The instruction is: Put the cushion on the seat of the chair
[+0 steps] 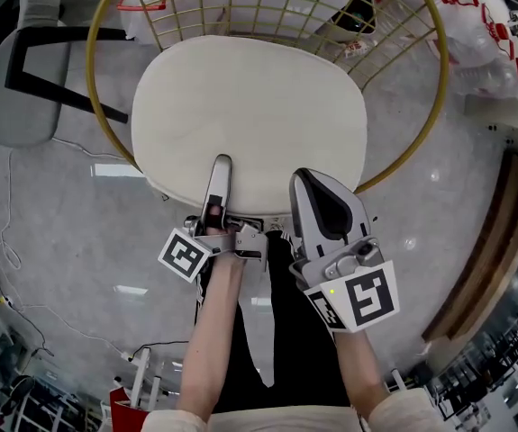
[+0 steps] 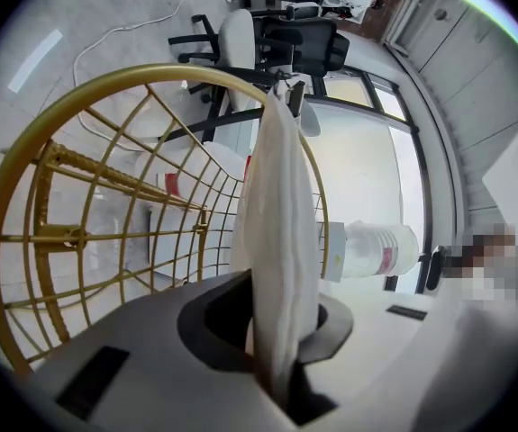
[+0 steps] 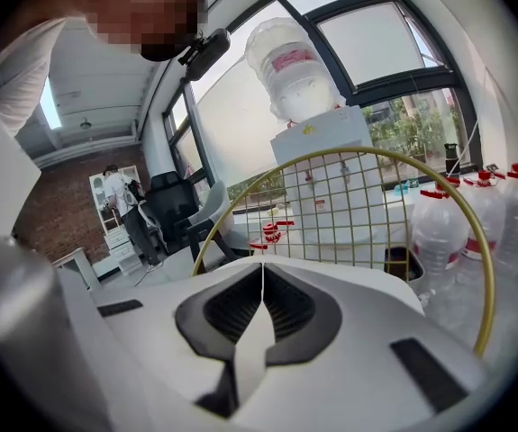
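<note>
At the far left of the head view a grey office chair (image 1: 24, 70) stands clear of the work, so nothing crowds that side. Next comes the left gripper (image 1: 220, 174), its jaws clamped on the near edge of the cushion (image 1: 249, 115). Its own view shows the cream cushion (image 2: 277, 241) edge-on, pinched between the pads. The cushion lies roughly level inside the gold wire chair (image 1: 425, 133), with its near edge over the front rim; whether it already bears on the seat cannot be told. To finish well, I judge the left grip should hold until the far edge meets the wire back, then lower the near edge evenly so the pad sits centred rather than hanging forward. Just right of it, the right gripper (image 1: 305, 180) lies over the same edge with its jaws together and nothing between them. It could press the cushion flat. Further right, water bottles (image 1: 479, 25) stand beyond the rim, well apart.
</note>
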`<state>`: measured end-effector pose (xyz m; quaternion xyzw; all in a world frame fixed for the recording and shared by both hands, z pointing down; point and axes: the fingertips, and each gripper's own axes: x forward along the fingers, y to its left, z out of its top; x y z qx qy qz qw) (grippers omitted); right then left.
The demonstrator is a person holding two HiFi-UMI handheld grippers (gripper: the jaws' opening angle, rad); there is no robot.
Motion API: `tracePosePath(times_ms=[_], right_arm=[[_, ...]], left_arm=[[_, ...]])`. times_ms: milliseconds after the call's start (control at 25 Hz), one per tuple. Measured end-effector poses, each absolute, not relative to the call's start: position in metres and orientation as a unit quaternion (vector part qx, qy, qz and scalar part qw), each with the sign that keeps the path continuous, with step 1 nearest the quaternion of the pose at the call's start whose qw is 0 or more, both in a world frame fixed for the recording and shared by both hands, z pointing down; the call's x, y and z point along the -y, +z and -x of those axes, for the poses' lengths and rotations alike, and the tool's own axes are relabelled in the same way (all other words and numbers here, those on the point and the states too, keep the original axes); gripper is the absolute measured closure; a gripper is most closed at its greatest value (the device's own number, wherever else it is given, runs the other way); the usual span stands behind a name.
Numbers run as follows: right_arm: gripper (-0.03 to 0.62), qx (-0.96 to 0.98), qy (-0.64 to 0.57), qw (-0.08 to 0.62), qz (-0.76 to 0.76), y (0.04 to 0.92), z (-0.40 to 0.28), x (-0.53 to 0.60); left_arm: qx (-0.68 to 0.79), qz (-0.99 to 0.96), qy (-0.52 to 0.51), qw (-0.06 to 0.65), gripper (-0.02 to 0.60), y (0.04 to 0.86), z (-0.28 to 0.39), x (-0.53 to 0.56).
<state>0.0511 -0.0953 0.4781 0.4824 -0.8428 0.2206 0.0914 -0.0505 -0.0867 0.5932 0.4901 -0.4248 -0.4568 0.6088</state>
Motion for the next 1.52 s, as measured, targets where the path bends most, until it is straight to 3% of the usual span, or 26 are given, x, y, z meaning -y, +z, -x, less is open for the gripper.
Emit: tracePosePath(times_ms=[1240, 1360, 1520], right_arm=[[0.576, 0.851, 0.229, 0.098, -0.463, 0.491, -0.057, 0.075], [0.576, 0.852, 0.226, 0.095, -0.461, 0.488, -0.051, 0.075], [0.576, 0.852, 0.226, 0.095, -0.463, 0.486, -0.052, 0.078]], left_arm=[[0.482, -0.437, -0.414, 0.637, 0.531, 0.670, 0.054, 0.053], [0.497, -0.426, -0.394, 0.645, 0.483, 0.677, 0.056, 0.051], [0.512, -0.429, -0.373, 0.644, 0.468, 0.680, 0.054, 0.052]])
